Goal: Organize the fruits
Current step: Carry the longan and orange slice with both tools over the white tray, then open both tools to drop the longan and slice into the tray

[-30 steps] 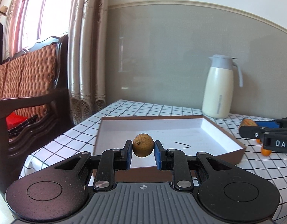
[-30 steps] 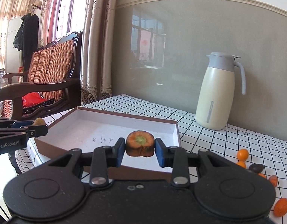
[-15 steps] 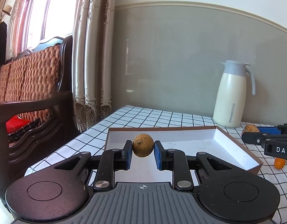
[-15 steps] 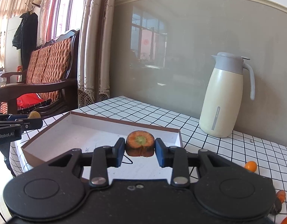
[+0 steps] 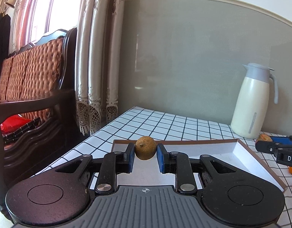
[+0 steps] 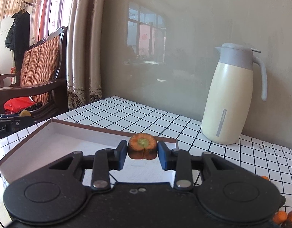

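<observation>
Together, my two tongs hung above the shallow brown-rimmed white cardboard box (image 5: pixel 239 148) on the black-gridded white tablecloth (image 5: pixel 165 123). My left gripper (image 5: pixel 145 153) was clamped on a small round brown longan-like fruit (image 5: pixel 145 150), roughly spherical, its stem dimple facing me and slightly left. My right gripper (image 6: pixel 142 153) pinched a short orange carrot-like chunk (image 6: pixel 142 146) across its sides, cut face with green core tilted up towards me, its short axis running away from me. A cream thermos jug with grey lid (image 6: pixel 229 102) stood upright beyond the box.
</observation>
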